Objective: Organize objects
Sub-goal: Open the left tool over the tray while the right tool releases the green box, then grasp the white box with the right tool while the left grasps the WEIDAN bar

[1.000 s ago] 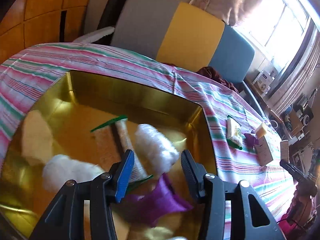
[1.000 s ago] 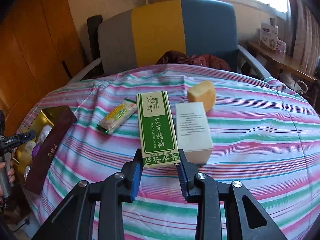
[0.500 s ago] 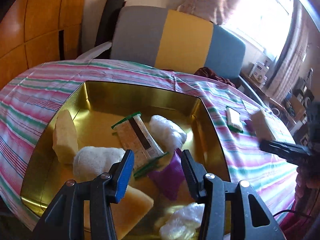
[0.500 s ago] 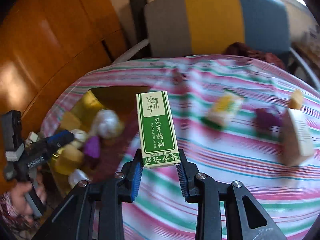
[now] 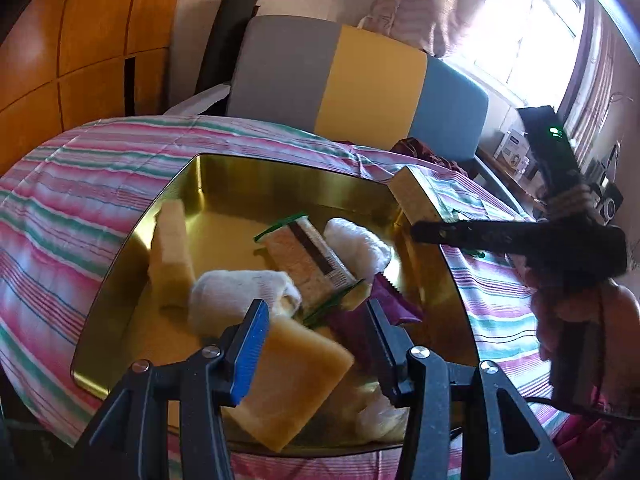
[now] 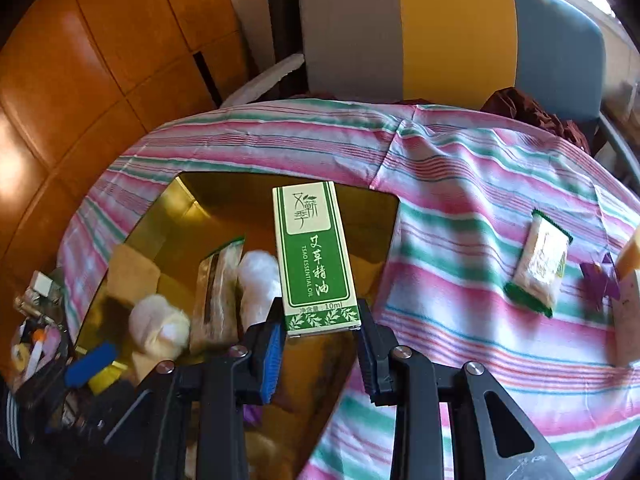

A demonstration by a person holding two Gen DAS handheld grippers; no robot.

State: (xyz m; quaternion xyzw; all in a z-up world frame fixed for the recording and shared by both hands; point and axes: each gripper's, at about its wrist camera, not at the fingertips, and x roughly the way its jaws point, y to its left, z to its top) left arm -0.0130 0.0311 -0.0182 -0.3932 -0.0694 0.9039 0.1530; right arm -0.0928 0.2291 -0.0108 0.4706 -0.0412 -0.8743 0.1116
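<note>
A: Over the gold tin (image 6: 192, 200), what does the right gripper (image 6: 320, 330) carry?

B: A green essential-oil box (image 6: 314, 256), clamped at its lower end between both jaws. Long axis runs away from the camera along the fingers; printed face up, top end toward the tin's far wall. Seen from the left wrist, the box (image 5: 416, 196) hangs above the tin's right rim (image 5: 448, 264), with the right gripper (image 5: 424, 232) reaching in level from the right.

A: Left gripper (image 5: 314, 338)?

B: Low over the tin's near edge, jaws wide apart, nothing held. Below it: tan sponge (image 5: 296, 380), white cloth rolls (image 5: 240, 292), a green-edged packet (image 5: 308, 260).

A: Outside the tin?

B: Another green-edged packet (image 6: 540, 266) on the striped cloth (image 6: 460, 184), well right of the tin.
</note>
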